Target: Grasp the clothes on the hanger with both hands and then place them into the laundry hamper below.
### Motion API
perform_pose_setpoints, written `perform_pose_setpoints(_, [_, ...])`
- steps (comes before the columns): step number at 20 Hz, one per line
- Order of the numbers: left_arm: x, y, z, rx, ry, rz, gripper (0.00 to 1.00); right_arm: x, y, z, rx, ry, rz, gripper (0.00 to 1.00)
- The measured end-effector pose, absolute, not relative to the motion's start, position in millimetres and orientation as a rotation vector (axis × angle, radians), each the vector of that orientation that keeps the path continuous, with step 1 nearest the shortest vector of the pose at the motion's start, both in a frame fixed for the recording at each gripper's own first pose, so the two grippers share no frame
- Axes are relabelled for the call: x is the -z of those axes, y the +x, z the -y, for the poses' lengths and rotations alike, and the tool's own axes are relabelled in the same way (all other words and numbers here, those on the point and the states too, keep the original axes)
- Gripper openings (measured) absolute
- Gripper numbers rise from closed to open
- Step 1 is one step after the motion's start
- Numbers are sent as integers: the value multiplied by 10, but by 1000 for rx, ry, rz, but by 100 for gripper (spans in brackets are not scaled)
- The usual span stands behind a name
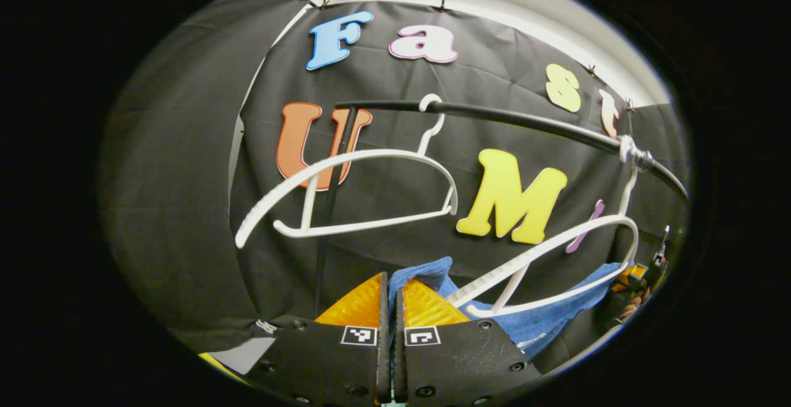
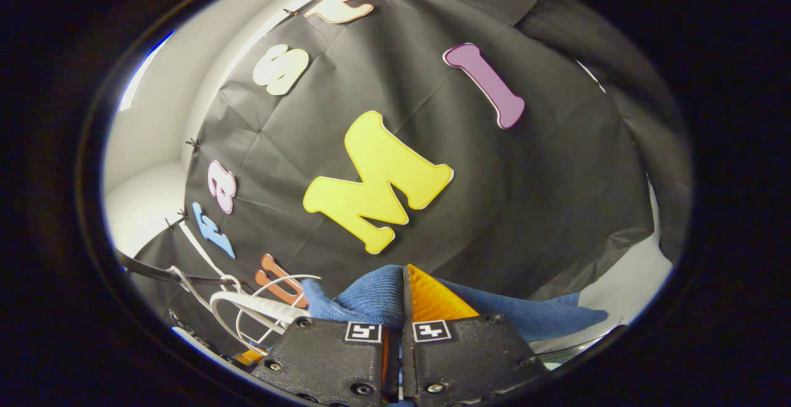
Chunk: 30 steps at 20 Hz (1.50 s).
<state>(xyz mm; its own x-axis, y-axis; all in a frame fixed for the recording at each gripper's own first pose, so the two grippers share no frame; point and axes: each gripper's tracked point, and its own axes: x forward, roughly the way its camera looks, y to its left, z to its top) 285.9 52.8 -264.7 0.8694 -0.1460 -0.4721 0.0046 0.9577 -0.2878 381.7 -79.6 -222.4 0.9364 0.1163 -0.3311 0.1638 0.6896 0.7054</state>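
Observation:
A blue knitted garment (image 1: 544,317) stretches from my left gripper (image 1: 390,283) toward the lower right. The left gripper's two fingers are shut on its near edge. A white hanger (image 1: 556,252) crosses in front of the cloth; I cannot tell whether the cloth still rests on it. At the cloth's far end, small at the right edge, is the right gripper (image 1: 635,274). In the right gripper view my right gripper (image 2: 405,277) is shut on the blue garment (image 2: 525,317), which bunches over one finger and trails off to the right.
A second white hanger (image 1: 371,160) hangs bare on the black rail (image 1: 525,121), left of the first. The white hangers (image 2: 247,308) and the rail (image 2: 148,271) sit low on the left in the right gripper view. Black cloth wall stands close behind.

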Motion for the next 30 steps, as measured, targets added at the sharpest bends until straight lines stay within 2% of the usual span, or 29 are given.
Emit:
perform_pose_setpoints(17, [3309,2044,-494,107,-297,-633,1,3128,3179,561,69,807,-554,5])
perform_pose_setpoints(22, [3346,1756,-315,153,-240,-658,1,3429,2810,288,48,737,-653,6])
perform_pose_setpoints(30, [3240,1321,133,279,-182,-670,1,3570,2301,-166,-10,686,-733,4])
